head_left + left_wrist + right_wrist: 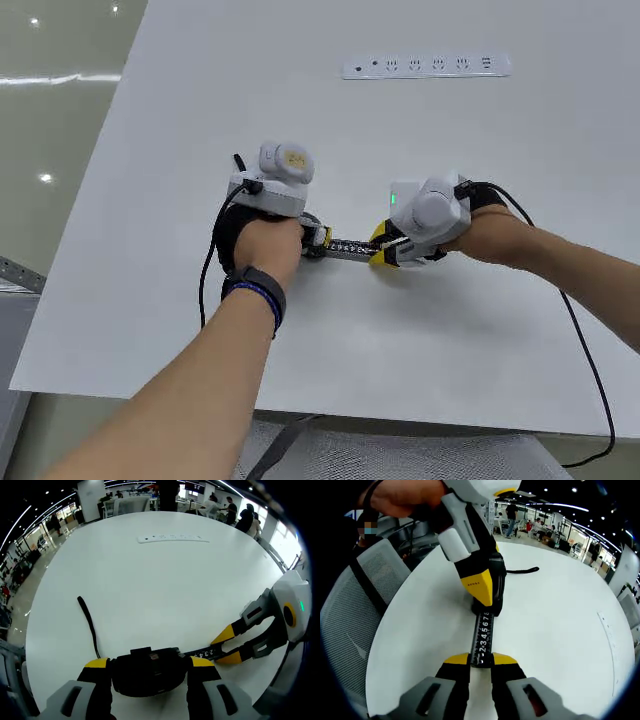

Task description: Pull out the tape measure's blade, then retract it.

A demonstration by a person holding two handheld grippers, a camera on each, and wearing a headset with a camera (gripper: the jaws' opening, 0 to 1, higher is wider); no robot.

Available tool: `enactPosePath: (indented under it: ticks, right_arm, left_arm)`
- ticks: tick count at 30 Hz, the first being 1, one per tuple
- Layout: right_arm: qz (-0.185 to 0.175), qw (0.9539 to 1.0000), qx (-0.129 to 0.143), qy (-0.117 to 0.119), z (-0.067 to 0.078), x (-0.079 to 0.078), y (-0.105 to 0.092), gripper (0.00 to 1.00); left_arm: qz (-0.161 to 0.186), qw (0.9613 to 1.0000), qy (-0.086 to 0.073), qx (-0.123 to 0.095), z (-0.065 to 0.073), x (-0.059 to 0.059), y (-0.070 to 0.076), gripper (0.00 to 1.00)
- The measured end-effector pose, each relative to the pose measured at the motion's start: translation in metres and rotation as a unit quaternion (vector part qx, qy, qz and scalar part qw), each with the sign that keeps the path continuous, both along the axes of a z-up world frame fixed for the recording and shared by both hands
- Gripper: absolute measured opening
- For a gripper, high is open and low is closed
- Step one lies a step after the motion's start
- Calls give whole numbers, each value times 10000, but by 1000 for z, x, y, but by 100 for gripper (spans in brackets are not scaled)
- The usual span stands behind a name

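A black tape measure case (146, 671) sits on the white table, clamped between the yellow-tipped fingers of my left gripper (147, 665). Its dark blade (482, 637) with white numerals runs a short way out of the case (495, 580) to my right gripper (481, 660), which is shut on the blade's end. In the head view the left gripper (312, 238) holds the case (311, 233) at centre and the right gripper (383, 247) pinches the blade (350, 246) just to its right. The case's black wrist strap (87, 622) trails across the table.
A white power strip (426, 67) lies at the far side of the white table (400, 140). A grey mesh chair (357, 595) stands at the table's near edge. Black cables (585, 360) run from both grippers. People stand far off in the background.
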State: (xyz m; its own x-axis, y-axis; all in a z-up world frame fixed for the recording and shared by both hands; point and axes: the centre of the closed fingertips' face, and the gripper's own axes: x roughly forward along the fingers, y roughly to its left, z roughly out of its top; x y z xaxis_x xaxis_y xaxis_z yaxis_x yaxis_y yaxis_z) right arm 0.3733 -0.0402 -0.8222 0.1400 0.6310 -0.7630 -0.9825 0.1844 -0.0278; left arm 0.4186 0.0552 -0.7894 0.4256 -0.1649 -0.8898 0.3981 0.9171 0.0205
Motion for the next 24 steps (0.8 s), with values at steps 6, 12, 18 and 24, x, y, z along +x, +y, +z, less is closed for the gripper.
enactPosePath:
  ticks: [6,12,18,24]
  right_arm:
    - [29,10000,37,-13,2,1,9,14]
    - [55,10000,50,-18,2,3,12,14]
    - [68,10000,65,-33,2,5,17,14]
    - [49,9999,91,-30,1,7,22,14]
  left_arm:
    - [7,10000,-4,-3,-1,1,-1,57]
    - [10,10000,-5,-7,-2,2,-1,57]
    - [-3,10000,-23,6,-2,2,0,57]
    - [-6,10000,-43,16,-2,1,0,57]
